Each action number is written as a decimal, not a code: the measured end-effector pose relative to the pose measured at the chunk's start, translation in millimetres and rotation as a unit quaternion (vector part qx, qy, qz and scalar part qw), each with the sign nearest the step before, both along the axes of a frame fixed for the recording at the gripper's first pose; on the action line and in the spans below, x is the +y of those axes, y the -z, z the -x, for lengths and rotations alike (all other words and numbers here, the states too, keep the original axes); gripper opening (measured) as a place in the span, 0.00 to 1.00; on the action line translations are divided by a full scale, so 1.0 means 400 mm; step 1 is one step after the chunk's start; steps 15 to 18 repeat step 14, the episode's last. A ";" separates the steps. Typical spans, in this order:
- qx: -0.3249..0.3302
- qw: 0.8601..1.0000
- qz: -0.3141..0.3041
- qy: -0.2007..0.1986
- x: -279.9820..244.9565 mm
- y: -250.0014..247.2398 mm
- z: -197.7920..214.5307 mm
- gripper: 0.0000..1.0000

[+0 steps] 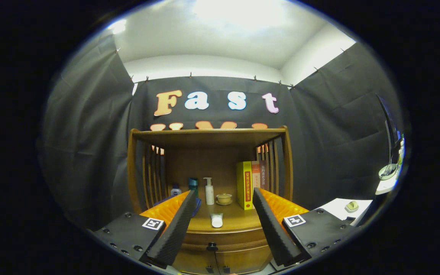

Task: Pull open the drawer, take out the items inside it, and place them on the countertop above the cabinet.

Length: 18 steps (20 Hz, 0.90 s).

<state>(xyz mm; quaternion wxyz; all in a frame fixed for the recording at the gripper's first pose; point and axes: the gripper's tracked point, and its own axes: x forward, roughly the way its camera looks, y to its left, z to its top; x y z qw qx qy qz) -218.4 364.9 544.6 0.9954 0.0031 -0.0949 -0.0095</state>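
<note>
A wooden cabinet (227, 236) stands ahead of me with a shelf frame on top. Its drawer (224, 241) is closed, with a dark knob (212, 247) low between my fingers. On the countertop (239, 221) a white tube (216, 220) lies near the front edge. My gripper (224, 225) is open and holds nothing; its two fingers frame the countertop and drawer front from a short distance back.
At the back of the countertop stand a small bottle (175, 190), a teal bottle (193, 185), a white pump bottle (209, 191), a lidded cup (224, 198) and several upright books (251, 183). A white table (348, 208) with a small object sits to the right.
</note>
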 end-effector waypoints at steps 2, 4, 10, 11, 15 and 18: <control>-0.001 1.000 -0.018 -0.004 -0.006 0.025 0.007 0.98; 0.006 1.000 -0.018 -0.002 -0.015 0.042 -0.009 0.98; 0.008 1.000 -0.009 0.006 -0.033 0.053 -0.013 0.98; 0.009 1.000 -0.010 0.005 -0.029 0.057 -0.015 0.98; 0.013 1.000 -0.008 0.001 -0.018 0.068 -0.021 0.98; 0.013 1.000 -0.008 0.001 -0.018 0.068 -0.021 0.98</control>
